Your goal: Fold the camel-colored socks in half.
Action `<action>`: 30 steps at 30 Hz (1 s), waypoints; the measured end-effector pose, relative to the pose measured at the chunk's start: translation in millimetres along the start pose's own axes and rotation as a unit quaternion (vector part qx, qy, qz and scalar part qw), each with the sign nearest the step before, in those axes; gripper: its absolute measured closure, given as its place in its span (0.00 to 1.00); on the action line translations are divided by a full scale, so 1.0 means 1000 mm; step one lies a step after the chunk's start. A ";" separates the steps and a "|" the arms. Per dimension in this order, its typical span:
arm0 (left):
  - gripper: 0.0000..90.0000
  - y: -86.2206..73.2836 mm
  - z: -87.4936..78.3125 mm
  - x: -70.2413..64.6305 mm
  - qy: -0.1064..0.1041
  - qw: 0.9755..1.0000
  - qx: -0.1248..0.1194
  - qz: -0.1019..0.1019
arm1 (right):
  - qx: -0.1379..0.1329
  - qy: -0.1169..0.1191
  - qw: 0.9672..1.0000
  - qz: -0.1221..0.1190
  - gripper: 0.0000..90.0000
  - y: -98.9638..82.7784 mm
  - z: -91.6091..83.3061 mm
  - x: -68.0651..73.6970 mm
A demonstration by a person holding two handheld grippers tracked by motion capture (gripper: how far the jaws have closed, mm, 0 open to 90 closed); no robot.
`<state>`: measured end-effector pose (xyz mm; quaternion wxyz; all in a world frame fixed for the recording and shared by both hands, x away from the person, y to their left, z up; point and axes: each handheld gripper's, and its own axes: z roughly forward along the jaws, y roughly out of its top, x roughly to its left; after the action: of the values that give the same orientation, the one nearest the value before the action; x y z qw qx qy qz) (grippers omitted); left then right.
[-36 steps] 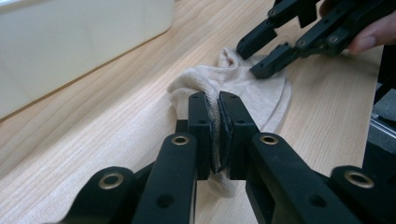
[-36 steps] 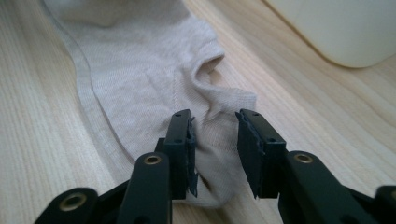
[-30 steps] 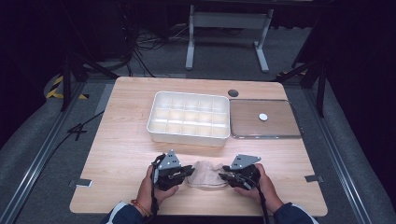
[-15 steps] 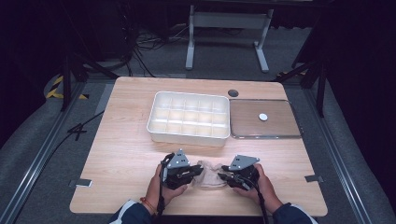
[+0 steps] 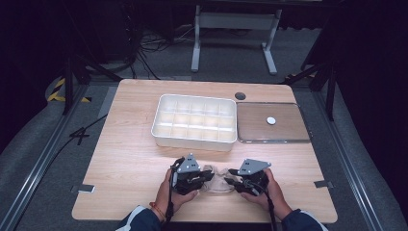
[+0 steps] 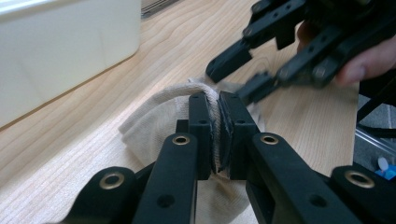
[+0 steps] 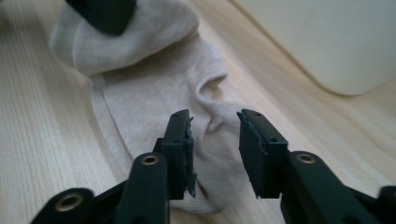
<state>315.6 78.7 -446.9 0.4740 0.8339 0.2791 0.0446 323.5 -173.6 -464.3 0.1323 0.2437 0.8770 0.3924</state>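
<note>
Beige knit, soft and floppy: that sock (image 5: 217,175) was lying bunched on the wooden table (image 5: 125,159), near your edge, right between your two tools and just in front of the white compartment tray (image 5: 195,120).

Your left gripper (image 6: 218,133) had its jaws pinched together on a fold of the sock, with fabric squeezed between the pads. In the left gripper view you could see the cuff rib arching up just past the tips. Your right gripper (image 7: 215,151) had its jaws apart, straddling a wrinkle of the fabric but not biting it yet.

My take on handling: it looked light as anything and had zero stiffness, so it should sag and drape from wherever you hold it. Nothing fragile there, and the knit gives the pads decent friction, so slipping shouldn't be a big worry unless you only catch a single thin layer. I'd have gone for a raised ridge or the thicker ribbed cuff, since flat cloth on the table is hard to pick up. One risk: pulling with both tools could just stretch it instead of moving it.

Over on the right sat a brown flat tray (image 5: 272,122) with a small white disc (image 5: 271,120) on it, well apart from all this.
</note>
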 end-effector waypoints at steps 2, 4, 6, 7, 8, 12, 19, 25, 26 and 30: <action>0.94 0.000 -0.001 0.000 0.000 1.000 0.001 -0.002 | -0.003 -0.001 1.000 0.010 0.76 0.000 -0.005 -0.005; 0.94 0.001 -0.001 0.001 0.000 1.000 0.000 -0.001 | 0.010 -0.001 1.000 0.021 0.77 -0.004 -0.004 -0.008; 0.94 0.001 -0.001 0.000 -0.001 1.000 0.000 0.000 | 0.029 0.004 0.999 0.025 0.80 -0.007 0.002 -0.010; 0.94 0.002 0.000 -0.001 -0.002 1.000 0.000 0.000 | 0.032 0.008 0.999 0.027 0.81 -0.008 0.003 -0.010; 0.94 0.002 0.001 -0.002 -0.003 1.000 -0.002 -0.003 | 0.032 0.008 0.999 0.027 0.81 -0.007 0.004 -0.010; 0.94 0.005 0.005 -0.004 -0.006 1.000 0.003 0.000 | 0.031 0.009 0.999 0.028 0.82 -0.008 0.005 -0.009; 0.94 0.004 0.007 -0.004 -0.008 1.000 0.003 0.003 | 0.017 0.007 1.000 0.020 0.75 -0.006 0.002 -0.007; 0.94 0.004 0.009 -0.005 -0.011 1.000 0.006 0.001 | 0.021 0.001 0.999 0.028 0.79 -0.005 -0.008 -0.011; 0.94 0.004 0.010 -0.005 -0.011 1.000 0.007 0.003 | 0.029 0.000 0.999 0.026 0.80 -0.007 -0.005 -0.011; 0.94 0.005 0.014 -0.008 -0.016 1.000 0.007 0.002 | 0.042 0.002 0.999 0.026 0.83 -0.009 0.001 -0.012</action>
<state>316.3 61.8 -449.1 0.4726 0.8382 0.2704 0.0300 331.2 -184.3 -470.9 0.1098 0.2715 0.8862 0.3590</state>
